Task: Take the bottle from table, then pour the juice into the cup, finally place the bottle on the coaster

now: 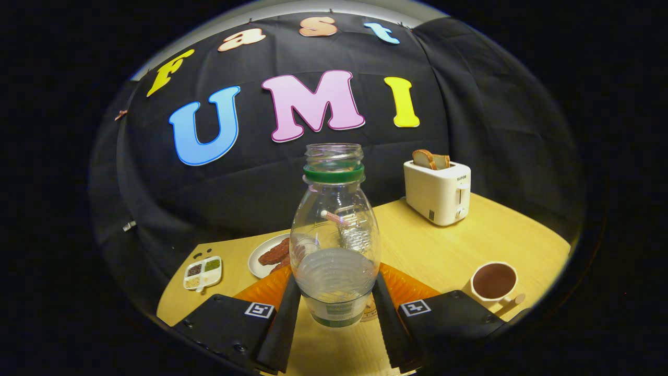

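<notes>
The gripper point(336, 308) pinches the bottle point(335, 245) low on its body, one finger pressed to each side. The bottle stands upright and uncapped, over the orange coaster point(404, 284) near the desk's point(443, 250) front edge. The cup point(494, 282) — dark inside — sits toward the front right corner, the toaster point(437, 191) at the back edge, a plate point(269, 256) behind the bottle on the left.

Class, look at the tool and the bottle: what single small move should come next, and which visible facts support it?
Probably carry the bottle towards the cup, beyond the fingers to one side, then tilt it. The tool looks shut on the bottle's lower body, one finger pressing each side. The bottle stands upright, uncapped and partly filled, so pouring appears not yet done.
</notes>
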`<state>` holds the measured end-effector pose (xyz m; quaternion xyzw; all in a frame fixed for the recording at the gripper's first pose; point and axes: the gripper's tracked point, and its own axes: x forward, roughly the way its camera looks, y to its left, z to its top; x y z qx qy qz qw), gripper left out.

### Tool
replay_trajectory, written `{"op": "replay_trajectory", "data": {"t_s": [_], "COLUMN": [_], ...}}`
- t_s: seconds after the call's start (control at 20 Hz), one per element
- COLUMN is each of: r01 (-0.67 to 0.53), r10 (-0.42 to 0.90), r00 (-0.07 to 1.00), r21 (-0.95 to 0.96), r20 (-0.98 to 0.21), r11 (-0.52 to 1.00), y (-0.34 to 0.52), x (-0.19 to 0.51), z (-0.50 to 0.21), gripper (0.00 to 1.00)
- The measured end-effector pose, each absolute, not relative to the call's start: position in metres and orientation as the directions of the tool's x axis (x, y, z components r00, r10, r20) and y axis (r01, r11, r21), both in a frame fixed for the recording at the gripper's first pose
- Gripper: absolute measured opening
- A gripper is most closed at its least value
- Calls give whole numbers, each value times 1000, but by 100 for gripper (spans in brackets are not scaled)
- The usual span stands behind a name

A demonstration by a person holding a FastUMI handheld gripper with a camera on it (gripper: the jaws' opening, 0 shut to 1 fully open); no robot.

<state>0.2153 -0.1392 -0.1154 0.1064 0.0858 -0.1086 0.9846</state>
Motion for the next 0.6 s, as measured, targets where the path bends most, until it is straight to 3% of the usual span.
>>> {"op": "replay_trajectory", "data": {"t_s": [0.3,0.6], "r01": [247,251], "r10": [-235,-245], "r00": [953,951], "r21": [40,8], "r20": [-191,-188], "r11": [968,968], "y": [-154,-149], "x": [244,262], "z": [-148,-161], "gripper": [72,73]}}
